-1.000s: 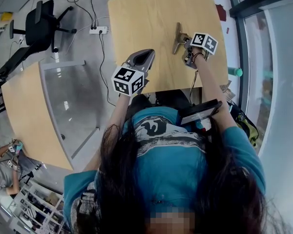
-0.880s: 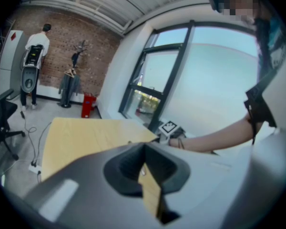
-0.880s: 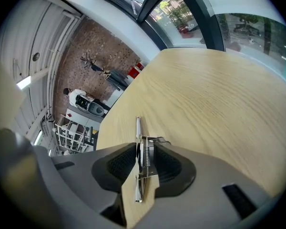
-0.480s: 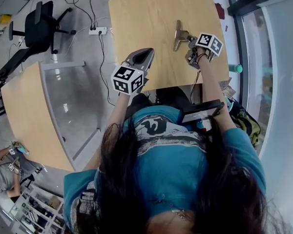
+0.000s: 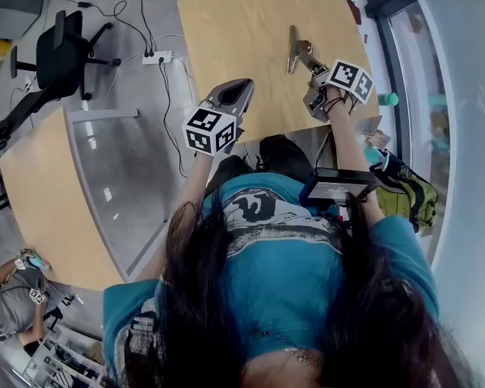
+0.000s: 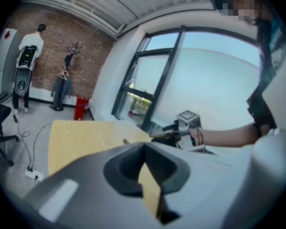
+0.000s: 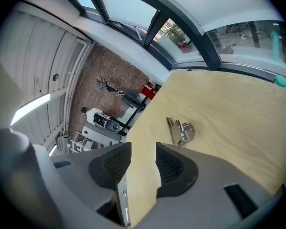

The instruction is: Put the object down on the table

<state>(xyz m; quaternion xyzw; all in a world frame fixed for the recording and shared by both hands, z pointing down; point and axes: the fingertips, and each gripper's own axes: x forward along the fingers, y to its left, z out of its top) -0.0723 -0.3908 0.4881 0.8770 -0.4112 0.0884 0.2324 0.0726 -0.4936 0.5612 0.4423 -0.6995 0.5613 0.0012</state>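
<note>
Right gripper (image 7: 143,149) jaws stand wide apart with nothing between the pads; only bare table (image 7: 229,109) shows in the gap. Metal object (image 7: 180,131) lies flat on the table just ahead of the jaws, clear of both pads. Left gripper (image 6: 143,149) jaws meet at the tips and hold nothing. Each gripper carries a cube (image 5: 208,130) printed with black-and-white square markers. Right forearm reaches forward over the table's near edge; the left gripper is held at the table's near left corner.
</note>
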